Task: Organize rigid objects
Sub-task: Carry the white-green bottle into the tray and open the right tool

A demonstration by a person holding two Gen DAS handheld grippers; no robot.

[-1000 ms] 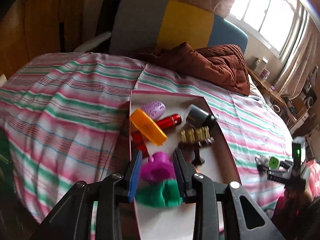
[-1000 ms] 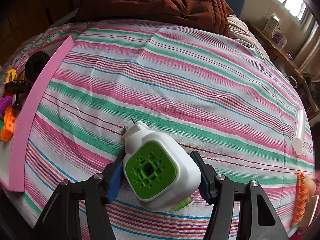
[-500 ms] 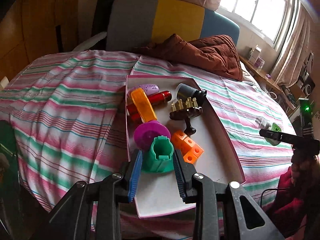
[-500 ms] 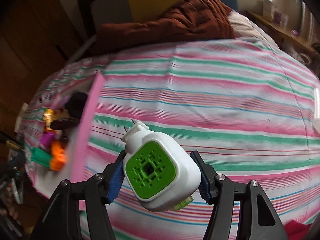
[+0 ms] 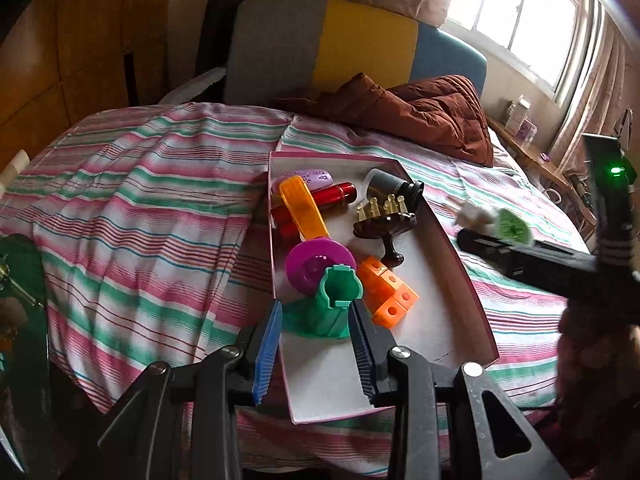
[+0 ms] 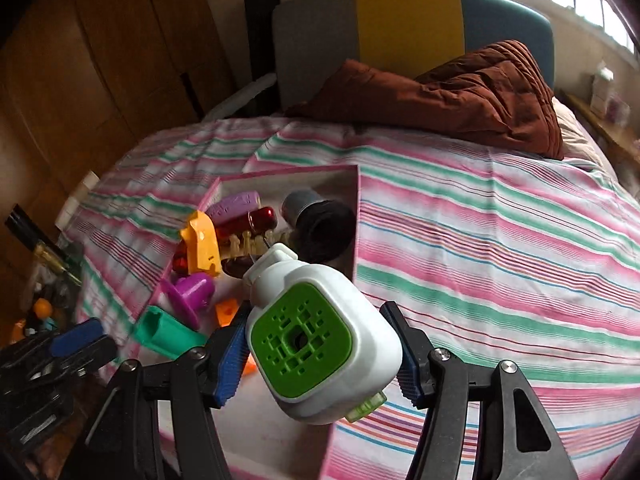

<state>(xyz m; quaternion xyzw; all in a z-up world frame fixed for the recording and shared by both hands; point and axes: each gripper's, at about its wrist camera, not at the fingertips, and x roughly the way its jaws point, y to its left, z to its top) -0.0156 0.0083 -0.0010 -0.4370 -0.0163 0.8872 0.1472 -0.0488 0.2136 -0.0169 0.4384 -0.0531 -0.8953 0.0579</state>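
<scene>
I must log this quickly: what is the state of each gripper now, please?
Left gripper: open; its pads have just been opening around the green piece, no longer pressing.
Right gripper: shut on the white and green device.

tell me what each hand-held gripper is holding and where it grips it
The right hand-held gripper clamps the white and green plug-in device by its two sides. The left hand-held gripper holds nothing; the green piece sits loose between its pads.

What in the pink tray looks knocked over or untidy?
The green cup lies on its side, mouth facing the camera, leaning on the purple piece. The brown stand tilts. The other toys sit piled without order.
</scene>
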